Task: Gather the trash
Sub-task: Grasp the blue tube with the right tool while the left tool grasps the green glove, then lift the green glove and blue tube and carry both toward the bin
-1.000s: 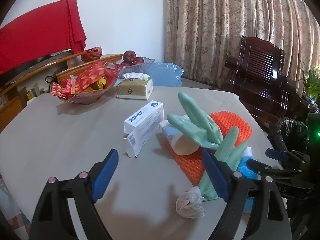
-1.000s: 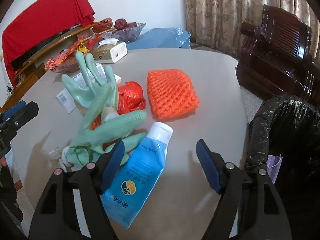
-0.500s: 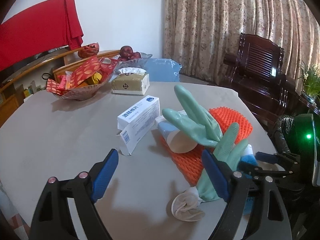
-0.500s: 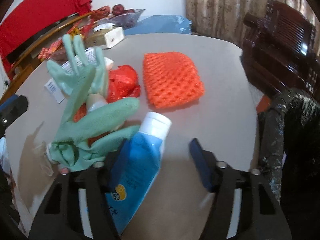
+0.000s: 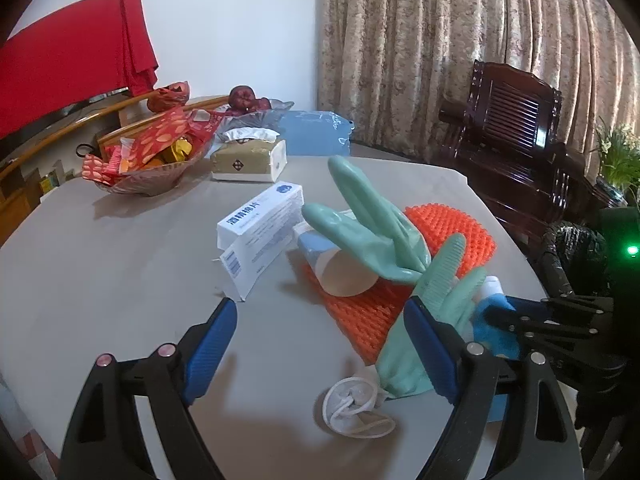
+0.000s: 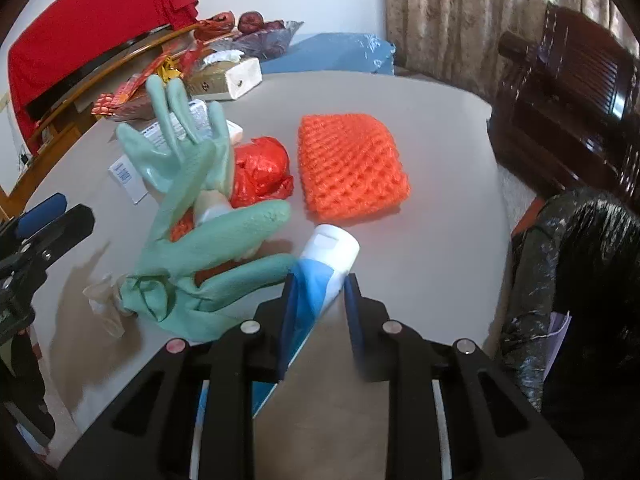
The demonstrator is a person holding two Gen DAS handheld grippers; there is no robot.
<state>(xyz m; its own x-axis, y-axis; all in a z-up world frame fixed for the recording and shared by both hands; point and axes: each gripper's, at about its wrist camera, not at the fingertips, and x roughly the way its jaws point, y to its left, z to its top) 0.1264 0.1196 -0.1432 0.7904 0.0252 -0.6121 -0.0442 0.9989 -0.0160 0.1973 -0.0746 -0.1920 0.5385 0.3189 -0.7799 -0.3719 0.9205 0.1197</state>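
Note:
A pile of trash lies on the grey table (image 5: 100, 264): green rubber gloves (image 6: 200, 208), orange foam netting (image 6: 352, 168), a crumpled red bag (image 6: 260, 172), a white carton (image 5: 260, 224), a paper cup (image 5: 344, 276) and a white mask (image 5: 352, 408). My right gripper (image 6: 318, 300) is shut on a blue and white tube (image 6: 320, 272), whose white cap points away. My left gripper (image 5: 320, 344) is open and empty, low over the table before the gloves (image 5: 376, 232). The right gripper also shows in the left wrist view (image 5: 504, 316).
A black trash bag (image 6: 580, 280) hangs beside the table's right edge. A tissue box (image 5: 248, 160), a snack bowl (image 5: 148, 164) and a blue pack (image 5: 316, 132) sit at the far side. A dark wooden chair (image 5: 516, 128) stands by the curtain.
My right gripper has moved forward and closed its fingers on the blue tube. My left gripper stayed open and shifted slightly.

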